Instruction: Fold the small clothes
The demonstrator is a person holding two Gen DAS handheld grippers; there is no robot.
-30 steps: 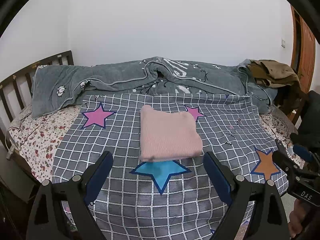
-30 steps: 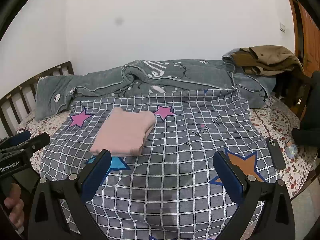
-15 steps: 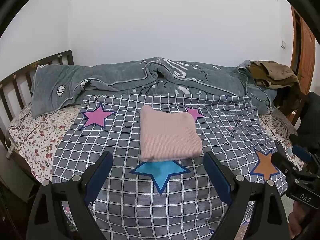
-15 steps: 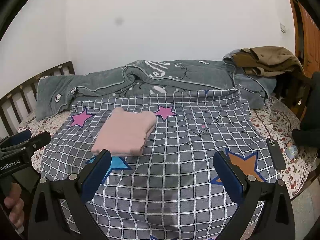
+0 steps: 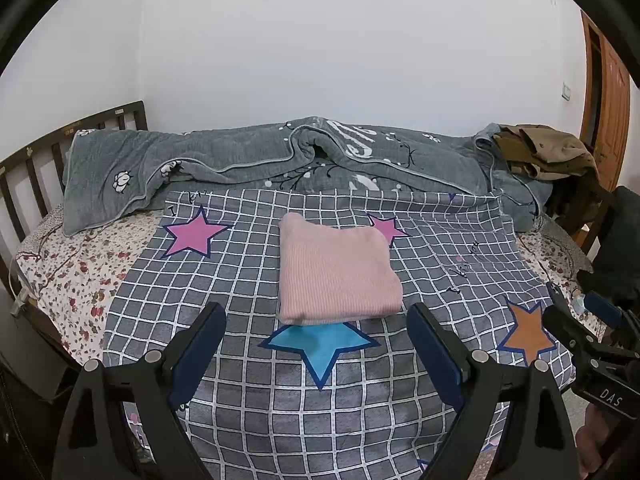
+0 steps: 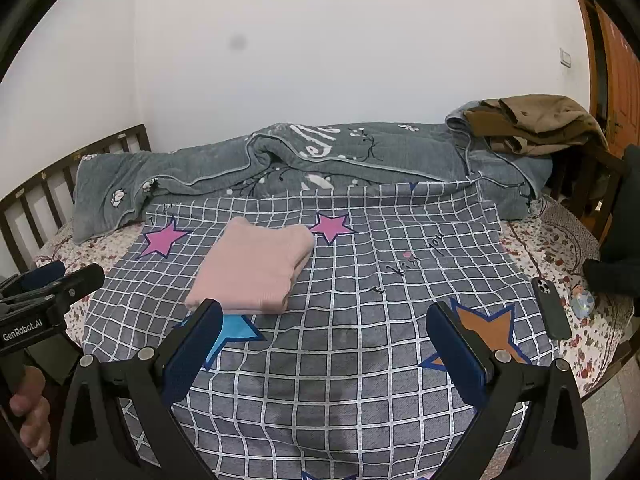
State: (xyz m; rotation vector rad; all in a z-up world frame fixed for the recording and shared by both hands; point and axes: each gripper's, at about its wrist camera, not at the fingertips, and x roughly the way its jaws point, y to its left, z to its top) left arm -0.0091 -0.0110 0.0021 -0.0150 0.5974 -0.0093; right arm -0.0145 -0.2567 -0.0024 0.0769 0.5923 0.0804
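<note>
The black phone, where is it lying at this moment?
In the right wrist view the black phone lies at the right side of the bed, on the floral sheet just past the checked blanket's edge, near the orange star.

pink garment (image 5: 336, 272) on grey checked, star-printed sheet (image 5: 248, 280).

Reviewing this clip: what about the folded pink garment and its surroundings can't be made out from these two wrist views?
- Pink garment: its type and underside, hidden by its own folds, both views.
- Small bluish object beside the phone: too small to identify, right wrist view.
- Writing on the grey quilt: broken by folds.
- Left gripper and right gripper: handles cut off by the bottom edge.
</note>
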